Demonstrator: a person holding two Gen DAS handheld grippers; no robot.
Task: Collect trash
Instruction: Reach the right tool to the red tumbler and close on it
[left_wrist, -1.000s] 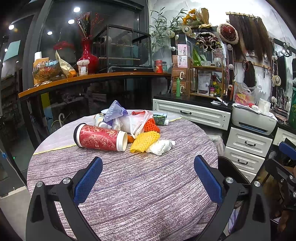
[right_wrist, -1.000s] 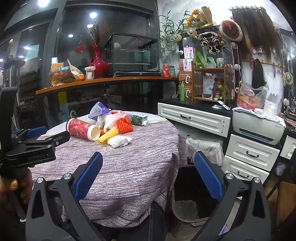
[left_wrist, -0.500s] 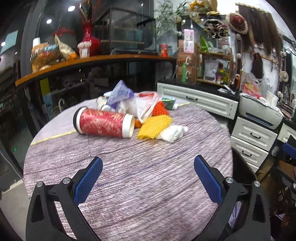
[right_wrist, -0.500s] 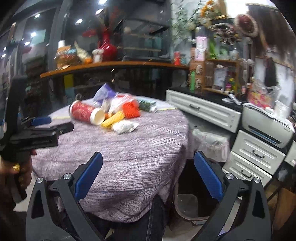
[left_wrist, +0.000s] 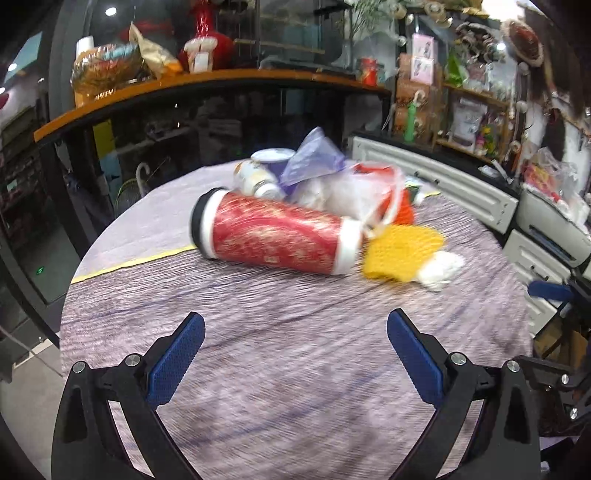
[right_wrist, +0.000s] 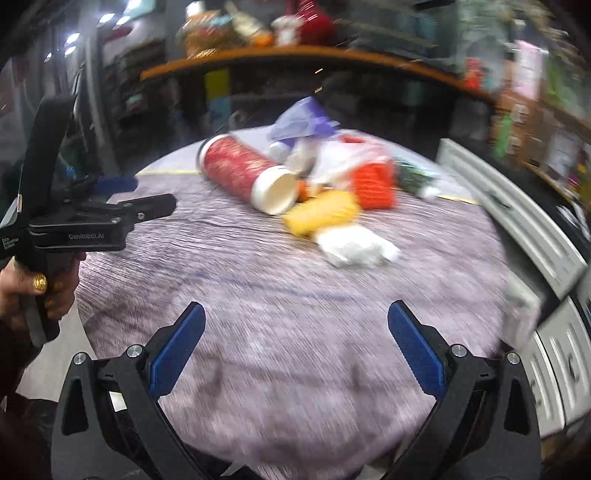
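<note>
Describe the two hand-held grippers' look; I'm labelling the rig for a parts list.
Left hand-held gripper and right hand-held gripper look alike: black angular frames, silver screws, blue textured pads on the fingers. From the right wrist view the left unit shows white "GenRobot.AI" lettering, held by a hand with gold-painted nails. No cables visible.

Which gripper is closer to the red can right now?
Left, I'd judge. The left gripper faces the red can straight ahead; the right gripper sits farther back, can ahead-left.
</note>
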